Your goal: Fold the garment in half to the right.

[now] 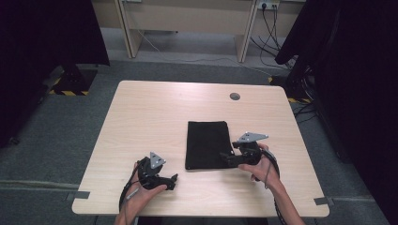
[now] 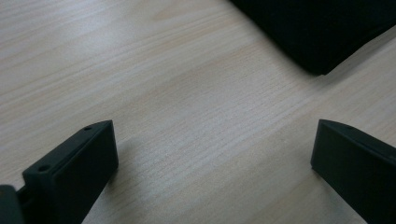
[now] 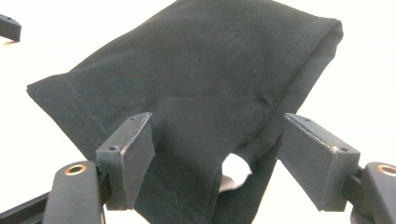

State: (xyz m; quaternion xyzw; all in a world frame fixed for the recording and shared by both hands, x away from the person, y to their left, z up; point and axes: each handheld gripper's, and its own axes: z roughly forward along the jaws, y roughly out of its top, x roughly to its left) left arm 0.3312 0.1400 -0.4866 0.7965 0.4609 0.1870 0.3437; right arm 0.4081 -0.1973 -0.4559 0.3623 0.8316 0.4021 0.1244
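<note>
A black folded cloth lies flat on the light wooden table, right of centre. My right gripper rests at the cloth's near right corner, pointing left over it. In the right gripper view its jaws stand wide apart, one on each side of a rumpled edge of the cloth, and the pads do not press on it. My left gripper is near the table's front edge, left of the cloth. It is open over bare wood, with a corner of the cloth ahead of it.
A round cable hole sits near the table's far edge. Beyond the table stand desk legs, with cables on the floor and dark curtains at both sides. The left gripper's jaw tip shows far off in the right gripper view.
</note>
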